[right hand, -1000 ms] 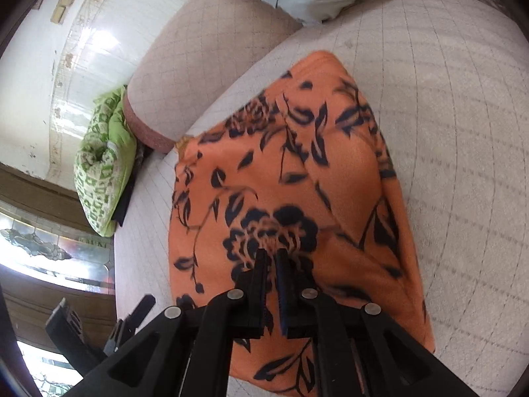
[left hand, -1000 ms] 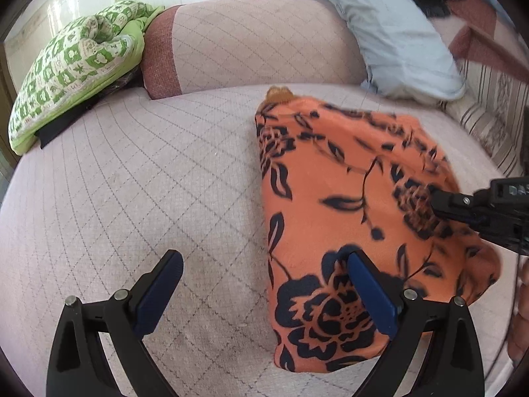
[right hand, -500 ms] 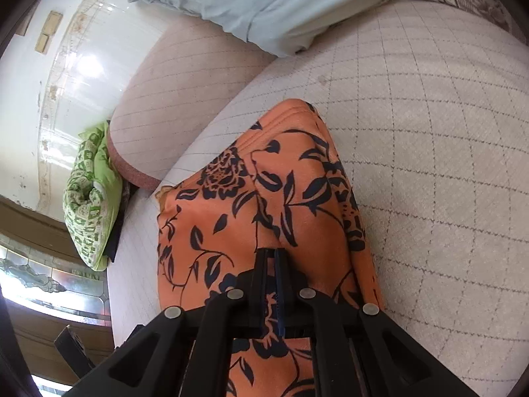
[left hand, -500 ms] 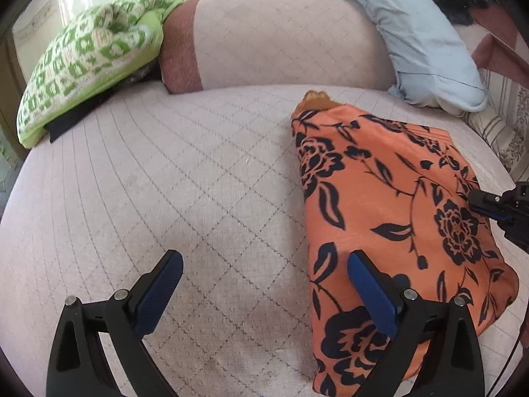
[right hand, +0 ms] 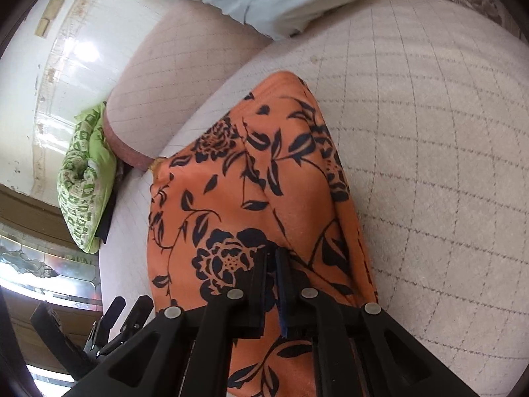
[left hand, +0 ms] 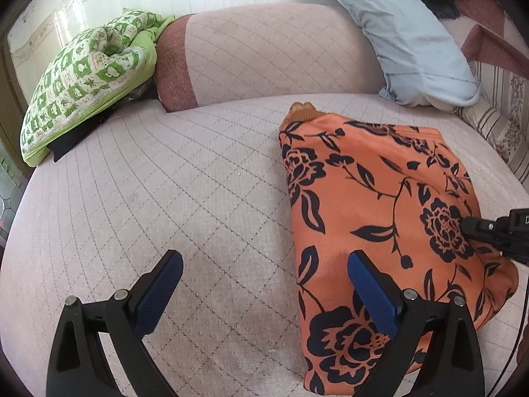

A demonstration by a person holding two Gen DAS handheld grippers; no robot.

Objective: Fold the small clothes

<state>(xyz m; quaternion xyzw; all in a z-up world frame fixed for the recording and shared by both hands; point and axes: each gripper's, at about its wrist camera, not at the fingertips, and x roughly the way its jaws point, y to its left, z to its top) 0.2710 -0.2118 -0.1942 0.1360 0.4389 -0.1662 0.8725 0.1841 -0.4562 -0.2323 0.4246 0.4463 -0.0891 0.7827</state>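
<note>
A pale quilted bed (left hand: 198, 205) carries a folded orange floral garment (left hand: 380, 205) at 3 o'clock, a pink bolster (left hand: 258, 56) at 12, a green patterned cushion (left hand: 86, 76) at 10 and a light blue pillow (left hand: 406, 39) at 1.

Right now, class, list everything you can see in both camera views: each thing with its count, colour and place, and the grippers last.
Garment: one, orange with dark floral print, folded on the bed's right side.
Bed cover: one, pale pink quilted, underneath everything.
Bolster: one, pink with a reddish end, at the head.
Quilt: one, green and white, far left.
Pillow: one, light blue, far right.
Left gripper: one, black with blue pads, open, right finger over the garment.
Right gripper: one, black, shut, over the garment.
</note>
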